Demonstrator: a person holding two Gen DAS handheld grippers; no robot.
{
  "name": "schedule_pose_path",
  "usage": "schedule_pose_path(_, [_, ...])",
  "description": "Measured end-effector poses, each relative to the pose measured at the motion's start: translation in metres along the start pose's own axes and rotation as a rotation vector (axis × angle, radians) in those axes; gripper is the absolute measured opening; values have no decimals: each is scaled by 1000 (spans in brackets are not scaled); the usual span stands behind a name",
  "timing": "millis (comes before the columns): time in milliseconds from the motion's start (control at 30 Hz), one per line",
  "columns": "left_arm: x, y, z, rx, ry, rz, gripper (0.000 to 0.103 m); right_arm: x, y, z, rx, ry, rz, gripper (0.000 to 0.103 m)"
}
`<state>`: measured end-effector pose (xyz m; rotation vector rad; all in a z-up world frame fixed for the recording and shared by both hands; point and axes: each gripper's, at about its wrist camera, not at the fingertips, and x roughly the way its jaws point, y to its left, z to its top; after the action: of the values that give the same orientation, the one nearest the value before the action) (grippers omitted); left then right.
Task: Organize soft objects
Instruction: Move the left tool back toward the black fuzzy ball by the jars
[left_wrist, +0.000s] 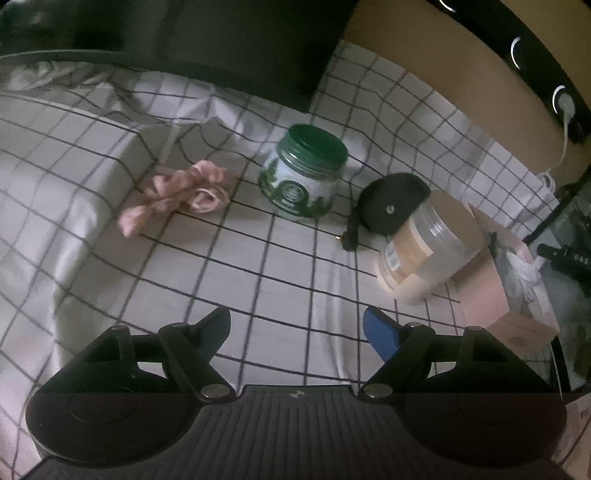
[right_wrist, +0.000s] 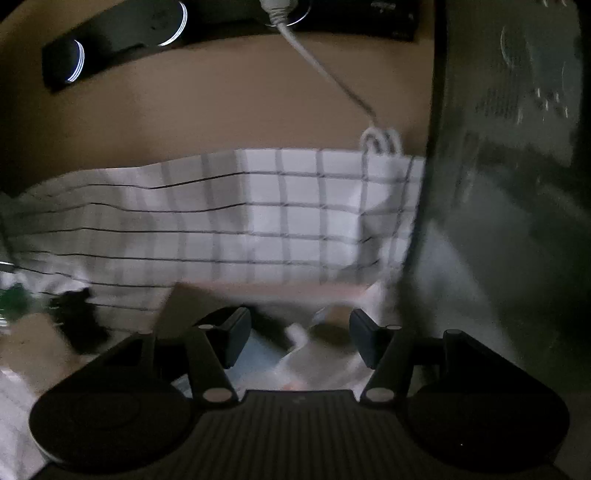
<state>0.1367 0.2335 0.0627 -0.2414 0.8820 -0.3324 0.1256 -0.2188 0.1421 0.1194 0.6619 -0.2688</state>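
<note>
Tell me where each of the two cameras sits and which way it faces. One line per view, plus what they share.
Left wrist: on the left gripper, looking down across the checked sheet at a pink scrunchie, green-lidded jar and cardboard box; its open fingers show.
Right wrist: on the right gripper, facing the tan headboard over a box holding white cloth; its parted fingers show.
Shared: the sheet, headboard and white cable.

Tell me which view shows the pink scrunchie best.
The left wrist view: the pink scrunchie lies whole and unobstructed on the checked sheet, left of the green-lidded jar. The right wrist view does not show it at all.
</note>
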Motion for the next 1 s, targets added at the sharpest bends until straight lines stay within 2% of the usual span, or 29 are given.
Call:
schedule_pose_path(133, [6, -12, 0, 43, 26, -31, 84, 8, 14, -25, 30, 89, 82, 59])
schedule_pose_path(233, [9, -17, -3, 57, 37, -39, 84, 25, 23, -40, 18, 163, 76, 60])
schedule_pose_path(400, [14, -16, -11, 59, 65, -28, 84, 29, 28, -44, -8, 146, 65, 64])
schedule_pose_path(433, [14, -15, -11, 57, 67, -24, 84, 30, 29, -43, -14, 149, 62, 69])
schedule_pose_path(500, [14, -13, -13, 53, 70, -19, 84, 34, 26, -46, 3, 188, 70, 73])
schedule_pose_path(600, [13, -11, -12, 54, 69, -16, 84, 32, 23, -50, 28, 174, 82, 74])
schedule_pose_path(767, [13, -5, -8, 51, 60, 2, 84, 27, 28, -49, 2, 168, 70, 74])
schedule_pose_path(867, [15, 3, -4, 52, 64, 36, 84, 19, 29, -48, 13, 168, 71, 73])
schedule_pose_path(1000, [21, 14, 6, 98, 64, 130, 84, 0, 32, -48, 41, 136, 54, 73])
